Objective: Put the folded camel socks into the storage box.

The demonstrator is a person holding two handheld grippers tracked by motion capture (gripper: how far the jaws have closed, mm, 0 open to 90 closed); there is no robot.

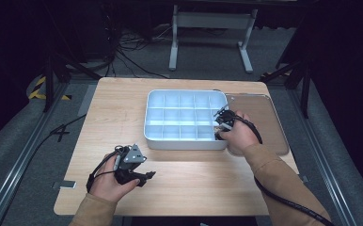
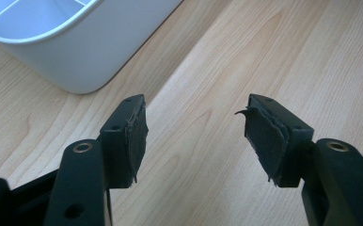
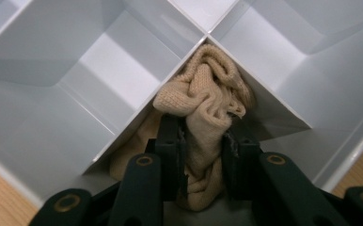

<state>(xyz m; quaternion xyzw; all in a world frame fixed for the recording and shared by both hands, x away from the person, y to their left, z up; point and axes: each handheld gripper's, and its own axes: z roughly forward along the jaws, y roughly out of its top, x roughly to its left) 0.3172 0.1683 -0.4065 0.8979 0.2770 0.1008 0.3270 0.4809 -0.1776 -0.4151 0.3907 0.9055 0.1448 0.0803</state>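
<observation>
The light wooden bench (image 1: 179,183) carried a white plastic divided tray (image 1: 185,141) near its middle, with a flat grey rectangular lid (image 1: 259,117) lying just beside the tray on its right. The left claw (image 1: 142,178) rested on the bench near the front edge, well apart from the tray; in the left gripper view its jaws stood wide with bare wood between the worn black pads (image 2: 137,136). The right claw (image 1: 218,131) reached down into the tray's front right corner compartment. In the right gripper view a crumpled beige knitted cloth (image 3: 203,99) sat bunched in that compartment against the crossing of the white dividers (image 3: 123,127). The right claw's jaws stood narrow, with a fold of the cloth between them and touching both pads.
</observation>
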